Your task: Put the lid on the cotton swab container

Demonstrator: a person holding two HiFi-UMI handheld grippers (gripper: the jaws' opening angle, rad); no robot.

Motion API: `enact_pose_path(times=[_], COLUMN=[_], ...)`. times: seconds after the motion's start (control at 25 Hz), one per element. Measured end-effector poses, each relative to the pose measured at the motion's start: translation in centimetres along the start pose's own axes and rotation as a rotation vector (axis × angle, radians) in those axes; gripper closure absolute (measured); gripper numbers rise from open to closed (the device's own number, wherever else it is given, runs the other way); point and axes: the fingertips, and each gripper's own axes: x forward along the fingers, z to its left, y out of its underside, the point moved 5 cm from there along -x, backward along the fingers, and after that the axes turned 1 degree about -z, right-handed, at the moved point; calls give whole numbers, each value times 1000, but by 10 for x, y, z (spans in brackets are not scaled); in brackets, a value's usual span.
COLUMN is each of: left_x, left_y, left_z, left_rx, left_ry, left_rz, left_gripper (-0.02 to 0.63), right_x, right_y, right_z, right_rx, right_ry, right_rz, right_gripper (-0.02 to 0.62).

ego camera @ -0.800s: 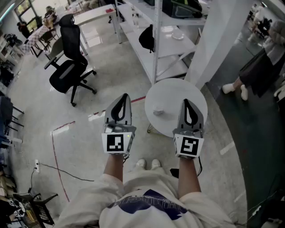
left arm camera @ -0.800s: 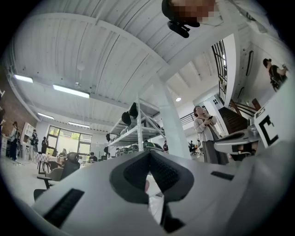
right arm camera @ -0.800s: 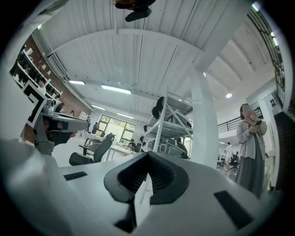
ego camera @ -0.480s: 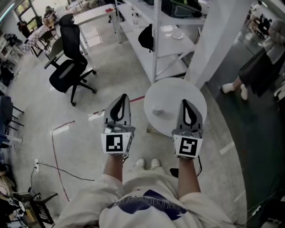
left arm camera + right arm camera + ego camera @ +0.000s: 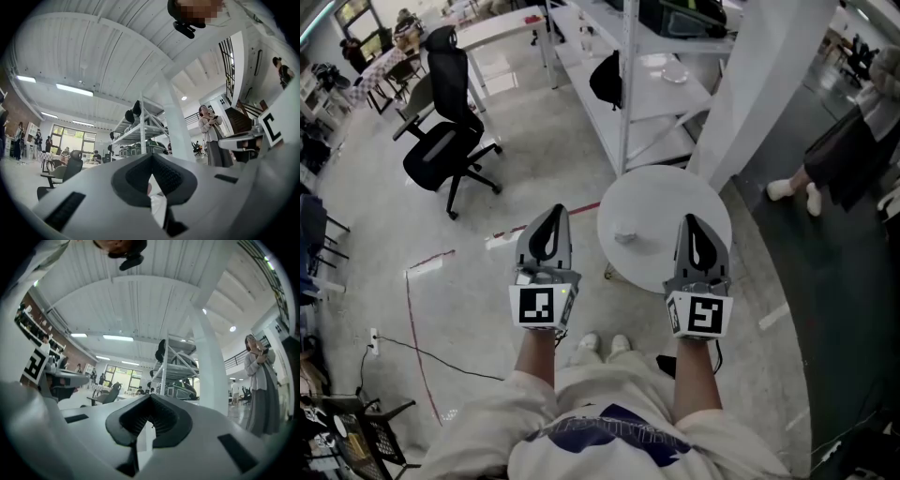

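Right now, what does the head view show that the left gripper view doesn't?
Head view only: the round table from above with a small white item on it, the floor, the person's shoes, the right claw.
Left gripper view only: the ceiling and its lights.
Both: the left claw, shut with nothing in it, the rack, the pillar, the black chair, a bystander.
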Motion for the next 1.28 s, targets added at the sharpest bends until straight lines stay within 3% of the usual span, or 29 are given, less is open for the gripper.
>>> enact_pose_path(times=[0.2,0.36,0.4,0.48,0.68,0.8,0.92,1.08,1.28], left_x=[3,-5,-6,-6,-1,8,17,30,49], left_y=[23,40,47,63,111,148,187,234,286], left_z=[-7,-8,-7,-7,-21,-35,-48,-58,-62], left_rx=[-41,-46,-30,6,123,223,268,244,116], left_ry=[35,92,112,163,380,535,668,790,844], left_rz=[81,179,210,269,446,539,607,689,777], left_gripper=[603,512,492,454,362,337,321,316,305], right_x=[-5,-9,-8,-3,8,21,35,53,76], right_y=[5,7,9,17,44,59,73,84,99], right_z=[-34,-54,-58,-66,-77,-77,-73,-66,-51], right_rx=[104,152,167,204,256,258,260,270,265], right_ry=[-17,-66,-83,-116,-164,-209,-248,-278,-333], right_rz=[-49,-46,-44,-33,34,69,106,148,213], right_gripper=[584,565,554,475,403,386,377,373,376])
